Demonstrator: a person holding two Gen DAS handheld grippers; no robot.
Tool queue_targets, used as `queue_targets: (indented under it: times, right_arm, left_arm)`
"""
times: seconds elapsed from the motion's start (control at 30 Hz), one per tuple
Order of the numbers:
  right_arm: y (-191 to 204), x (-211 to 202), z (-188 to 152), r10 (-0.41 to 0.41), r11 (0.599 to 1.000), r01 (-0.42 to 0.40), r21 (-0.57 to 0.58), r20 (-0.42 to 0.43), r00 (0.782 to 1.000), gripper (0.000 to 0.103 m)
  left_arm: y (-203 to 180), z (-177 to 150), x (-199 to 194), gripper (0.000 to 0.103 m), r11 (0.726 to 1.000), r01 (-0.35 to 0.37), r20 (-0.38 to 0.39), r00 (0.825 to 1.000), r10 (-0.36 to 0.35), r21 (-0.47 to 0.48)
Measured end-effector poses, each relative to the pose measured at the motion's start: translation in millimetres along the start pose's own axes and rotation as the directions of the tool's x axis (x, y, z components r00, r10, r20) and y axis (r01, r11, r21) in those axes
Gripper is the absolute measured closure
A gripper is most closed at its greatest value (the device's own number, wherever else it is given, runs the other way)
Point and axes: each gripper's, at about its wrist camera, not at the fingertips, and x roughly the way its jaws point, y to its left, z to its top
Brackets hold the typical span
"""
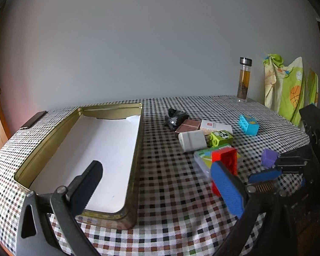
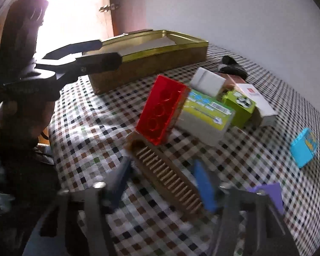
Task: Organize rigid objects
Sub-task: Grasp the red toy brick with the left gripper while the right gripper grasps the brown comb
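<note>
One gold rectangular metal tin (image 1: 136, 149) is lying open on the checked bench (image 1: 166, 170) beside three toy bricks, red (image 1: 225, 160), green (image 1: 219, 137) and blue (image 1: 248, 124), while the left claw (image 1: 157, 189) is hanging wide apart, holding nothing, and the right claw (image 2: 162, 183) is straddling one brown wooden comb (image 2: 168, 175), grip unclear.

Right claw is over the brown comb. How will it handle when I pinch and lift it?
The brown comb looks like stiff plastic, so probably no flop. It is long and thin, so an end pinch may let it pivot. One end lies under the red brick, which may tip as the comb lifts.
</note>
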Motion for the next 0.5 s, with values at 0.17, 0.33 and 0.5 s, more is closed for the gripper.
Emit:
queue_targets:
  times: [0.17,0.33,0.5]
  right_arm:
    - [-7,-9,-11,-0.032,0.998,0.03,0.063,0.032,0.999,0.073]
    - [-11,-8,-14,-0.091,0.982,0.079,0.173,0.061,0.994,0.075]
    - [-10,-11,-19,-0.159,0.956,0.13,0.262,0.096,0.983,0.075]
  left_arm:
    - [-12,-1,1,0.001,0.999,0.015,-0.006,1.0,-0.015,0.029]
    - [-32,-3,7,0.001,0.996,0.032,-0.026,0.999,-0.03,0.08]
    - [-48,-4,16,0.001,0.992,0.059,-0.06,0.997,-0.053,0.115]
